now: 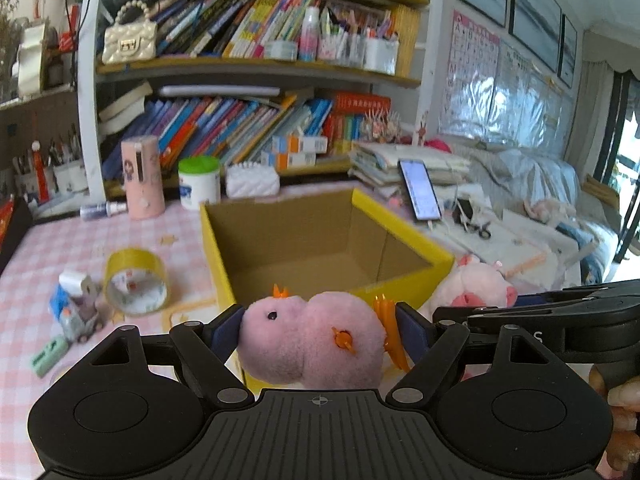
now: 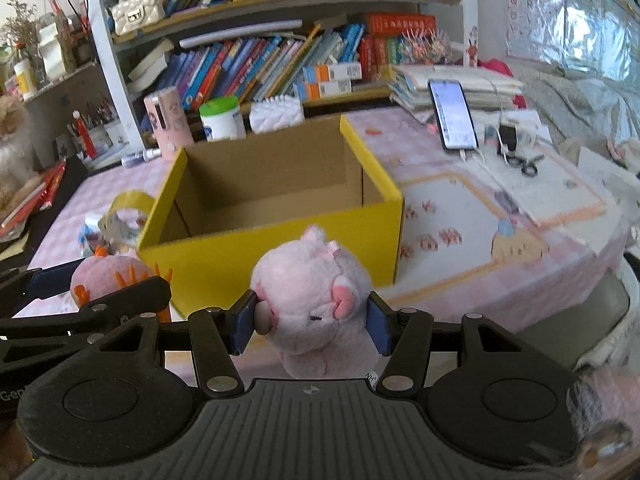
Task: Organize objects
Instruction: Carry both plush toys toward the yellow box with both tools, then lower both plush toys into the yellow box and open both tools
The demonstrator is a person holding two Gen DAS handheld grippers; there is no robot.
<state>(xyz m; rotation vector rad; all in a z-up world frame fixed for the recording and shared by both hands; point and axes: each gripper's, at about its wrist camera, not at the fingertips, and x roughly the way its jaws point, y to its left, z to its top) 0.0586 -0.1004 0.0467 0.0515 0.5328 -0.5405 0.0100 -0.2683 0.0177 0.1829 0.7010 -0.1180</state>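
While both of my claws hang just short of it, the yellow cardboard box (image 1: 320,240) fills the middle of each view, its top open and its brown inside bare, standing on the pink checked tablecloth (image 1: 60,248). Behind it, across the top of the frame, runs a crowded bookshelf (image 1: 240,64).

Lower centre of the left wrist view, my left gripper (image 1: 320,332) pinches a pink fuzzy toy with orange spikes (image 1: 312,336); both blue pads press into its sides, and the toy sits squarely between the fingers, in front of the box's near wall. To its right in the same view, the pink pig plush (image 1: 476,286) shows beside the box's near corner.

Lower centre of the right wrist view, my right gripper (image 2: 312,320) clamps that pig plush (image 2: 312,292) by the head, pads touching both sides, the box's yellow front wall just behind it.

At left of the box lie a roll of yellow tape (image 1: 136,280) and, further back on the right, a lit phone (image 1: 420,190) propped upright.
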